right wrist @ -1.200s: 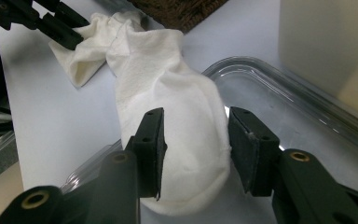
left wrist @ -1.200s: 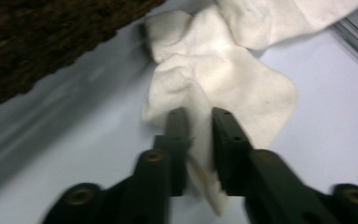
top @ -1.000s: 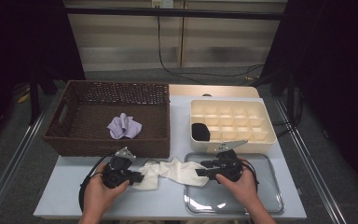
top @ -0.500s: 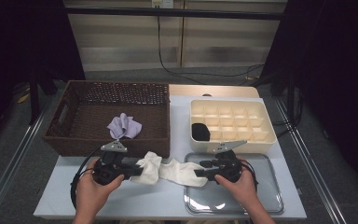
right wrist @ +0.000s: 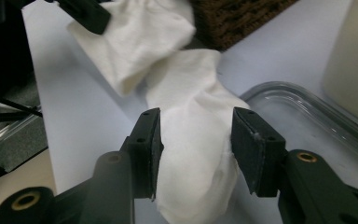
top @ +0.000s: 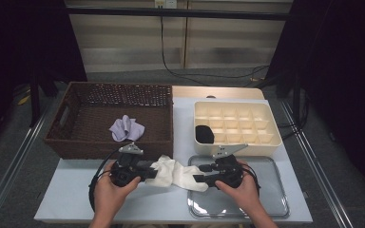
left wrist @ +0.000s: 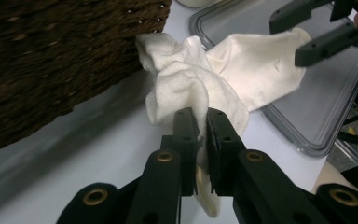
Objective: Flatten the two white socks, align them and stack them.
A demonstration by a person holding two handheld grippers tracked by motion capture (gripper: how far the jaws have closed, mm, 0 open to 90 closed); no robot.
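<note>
A white sock (top: 178, 172) lies stretched across the table front between my two grippers, its right end over the edge of the metal tray (top: 266, 202). My left gripper (top: 153, 170) is shut on the sock's bunched, fluffy left end (left wrist: 182, 79), with cloth pinched between the jaws (left wrist: 203, 119). My right gripper (top: 202, 173) stands open astride the sock's smooth right end (right wrist: 191, 154); the cloth lies slack between the pads (right wrist: 196, 126). The right gripper (left wrist: 286, 39) also shows in the left gripper view, at the top right.
A brown wicker basket (top: 76, 142) with a lavender cloth (top: 126, 128) in it stands behind the left hand. A cream compartment box (top: 237, 109) holding a black item (top: 204, 134) stands behind the metal tray.
My left gripper has shifted right and risen slightly with the sock's end, bunching the cloth. The right hand has stayed in place.
</note>
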